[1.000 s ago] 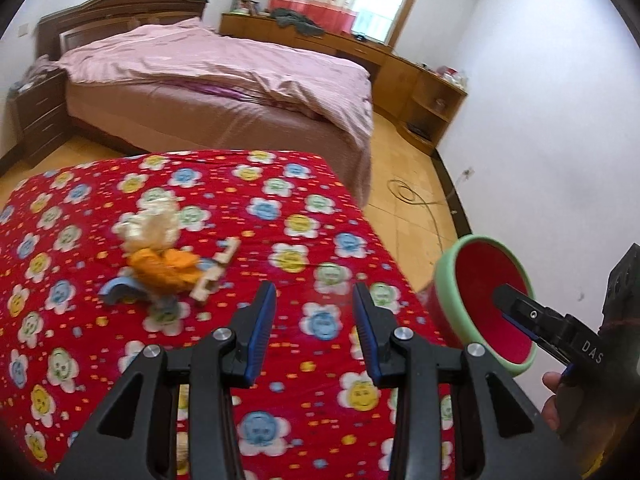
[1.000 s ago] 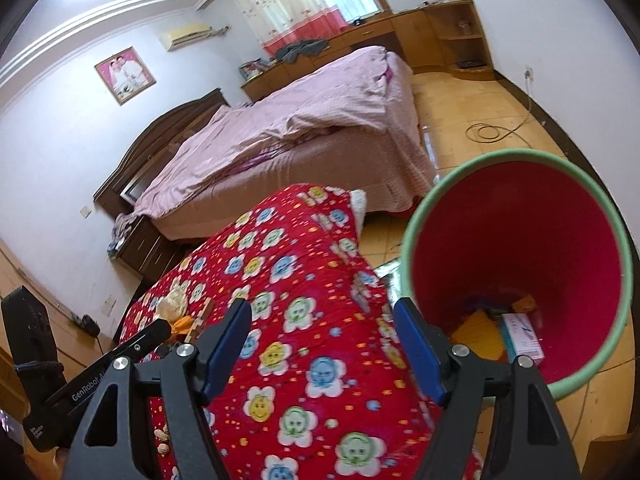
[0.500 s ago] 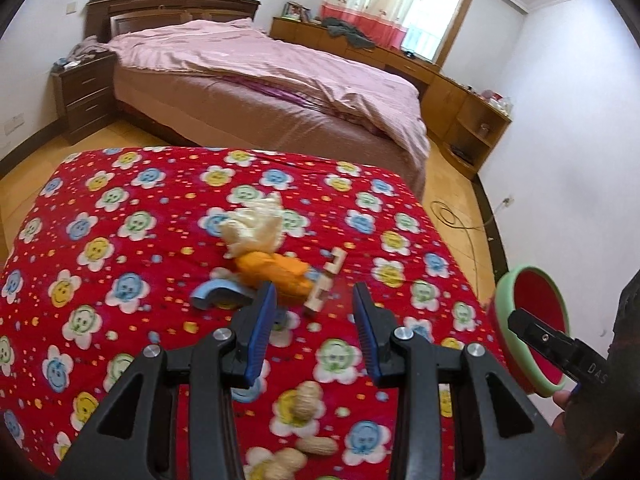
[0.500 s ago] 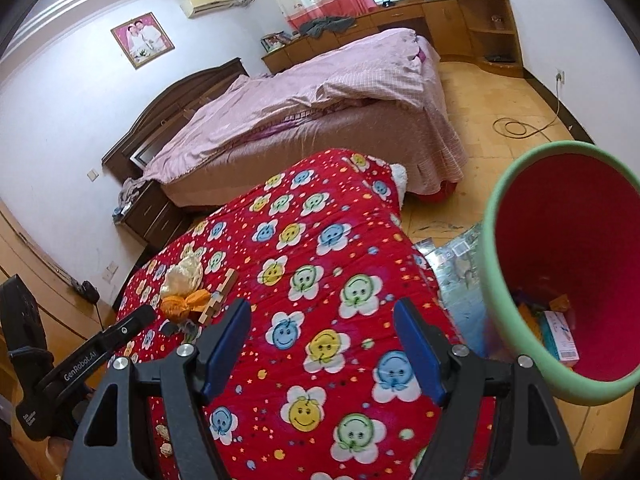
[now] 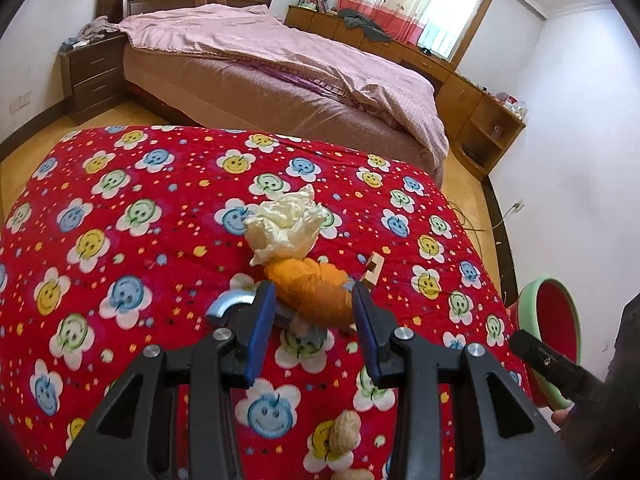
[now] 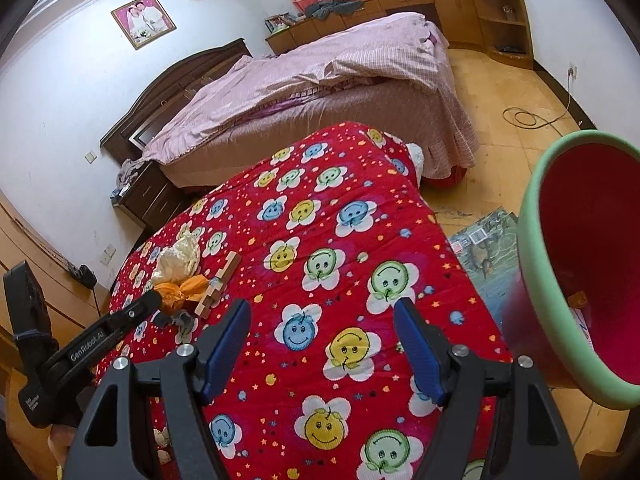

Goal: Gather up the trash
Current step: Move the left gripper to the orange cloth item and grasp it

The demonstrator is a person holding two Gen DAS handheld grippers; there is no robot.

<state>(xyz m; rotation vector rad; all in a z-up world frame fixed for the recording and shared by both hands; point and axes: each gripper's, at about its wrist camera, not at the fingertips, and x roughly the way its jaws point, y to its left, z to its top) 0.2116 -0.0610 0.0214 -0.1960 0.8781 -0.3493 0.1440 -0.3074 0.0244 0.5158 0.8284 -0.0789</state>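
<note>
Several trash bits lay clustered on the red flowered blanket point(image 5: 120, 216): an orange crumpled wad point(image 5: 310, 292), a cream tissue ball point(image 5: 286, 224) touching it behind, a wooden piece point(image 5: 372, 270) just beside, a grey curved scrap point(image 5: 230, 304) at left. My left gripper point(image 5: 313, 306) was spread apart, fingers flanking the orange wad, not clamped. Peanuts point(image 5: 342, 430) sat nearer me. My right gripper point(image 6: 320, 334) hung released over the blanket, holding nothing. The green-rimmed red bin point(image 6: 592, 272) stood off the blanket's right edge.
</note>
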